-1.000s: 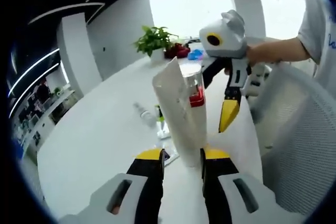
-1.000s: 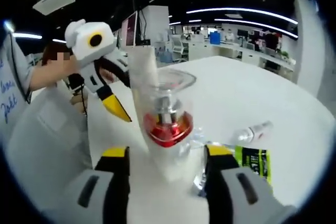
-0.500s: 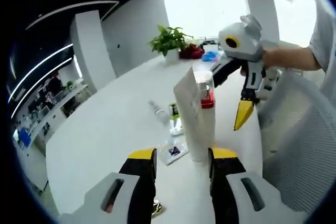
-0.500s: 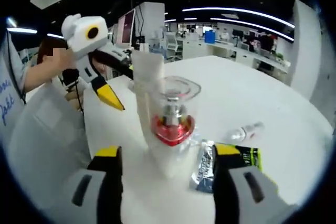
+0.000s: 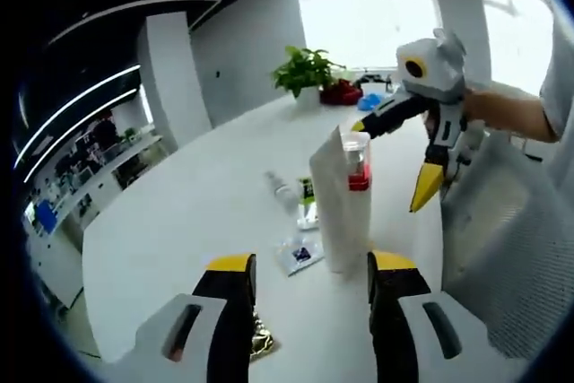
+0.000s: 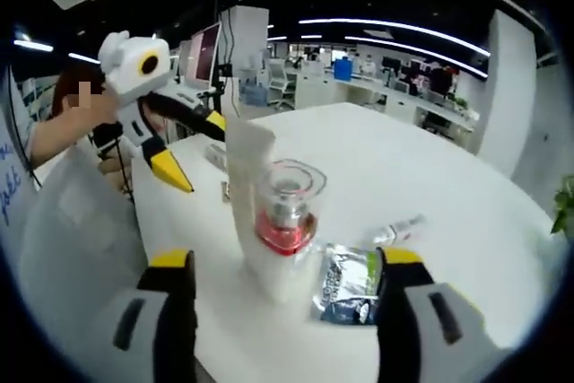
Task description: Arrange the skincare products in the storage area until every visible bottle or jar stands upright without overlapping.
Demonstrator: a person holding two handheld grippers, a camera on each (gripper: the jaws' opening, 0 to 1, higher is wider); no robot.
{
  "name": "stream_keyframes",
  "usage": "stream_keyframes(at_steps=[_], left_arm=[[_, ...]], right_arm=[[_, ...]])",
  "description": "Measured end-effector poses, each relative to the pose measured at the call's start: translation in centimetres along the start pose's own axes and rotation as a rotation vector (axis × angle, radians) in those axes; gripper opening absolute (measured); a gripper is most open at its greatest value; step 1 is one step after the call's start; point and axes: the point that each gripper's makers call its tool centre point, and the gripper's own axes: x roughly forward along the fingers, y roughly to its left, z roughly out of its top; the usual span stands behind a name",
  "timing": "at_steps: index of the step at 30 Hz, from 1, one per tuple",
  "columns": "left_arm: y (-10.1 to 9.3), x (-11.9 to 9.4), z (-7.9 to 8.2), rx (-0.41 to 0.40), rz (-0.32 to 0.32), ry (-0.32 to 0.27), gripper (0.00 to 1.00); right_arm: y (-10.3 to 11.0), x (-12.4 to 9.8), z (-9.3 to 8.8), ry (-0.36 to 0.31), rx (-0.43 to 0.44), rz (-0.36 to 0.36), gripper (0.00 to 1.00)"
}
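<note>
A tall white tube (image 5: 337,208) stands upright on the white table (image 5: 179,221). Right behind it stands a clear bottle with a red band (image 5: 358,164). My left gripper (image 5: 311,266) is open, just short of the tube, holding nothing. My right gripper (image 5: 392,157) hangs open beyond the pair, a hand gripping it. From the other side, the clear bottle (image 6: 286,213) is in front of the tube (image 6: 250,177); my right gripper (image 6: 285,262) is open with both between its jaw lines, and my left gripper (image 6: 193,145) is open at the upper left.
A small clear bottle (image 5: 280,188) lies flat beside a green sachet (image 5: 308,193); another sachet (image 5: 299,255) lies near the tube's base. A potted plant (image 5: 308,69) stands at the table's far end. A white mesh chair (image 5: 511,248) borders the table. A gold item (image 5: 261,342) lies by my left jaw.
Both grippers have drawn back from the tube and bottle, which now look smaller and stand free. The jaws of both are spread wider.
</note>
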Motion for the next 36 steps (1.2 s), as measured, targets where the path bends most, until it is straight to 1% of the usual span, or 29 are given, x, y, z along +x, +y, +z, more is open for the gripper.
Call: stream_keyframes(at_steps=[4,6,8,16,20,24,27,36], left_arm=[[0.0,-0.4,0.0,-0.011,0.012,0.004,0.54],[-0.1,-0.6,0.0,-0.006,0.016,0.012,0.56],[-0.1,-0.9,0.2,-0.008,0.021,0.011,0.57],[0.0,-2.1,0.5,-0.027,0.046,0.007,0.64],[0.2,-2.6,0.6,-0.045,0.059,0.0,0.68],[0.5,-3.2,0.5,-0.054,0.068,0.003,0.71],[0.5,-3.5,0.6,-0.061,0.077,0.006,0.73],[0.7,-4.9,0.5,-0.075,0.107,0.001,0.81]], right_arm=[[-0.1,-0.3,0.1,-0.001,0.005,-0.014,0.87],[-0.3,-0.4,-0.1,0.018,0.003,-0.029,0.88],[-0.4,-0.5,-0.1,0.023,-0.01,-0.04,0.9],[-0.4,-1.1,0.4,0.014,0.0,-0.052,0.96],[-0.4,-1.5,0.8,-0.009,0.009,-0.058,0.97],[0.0,-1.6,1.1,-0.017,0.008,-0.046,0.98],[0.1,-1.6,1.2,-0.009,-0.004,-0.047,0.99],[0.9,-2.3,2.2,-0.047,0.013,-0.031,0.99]])
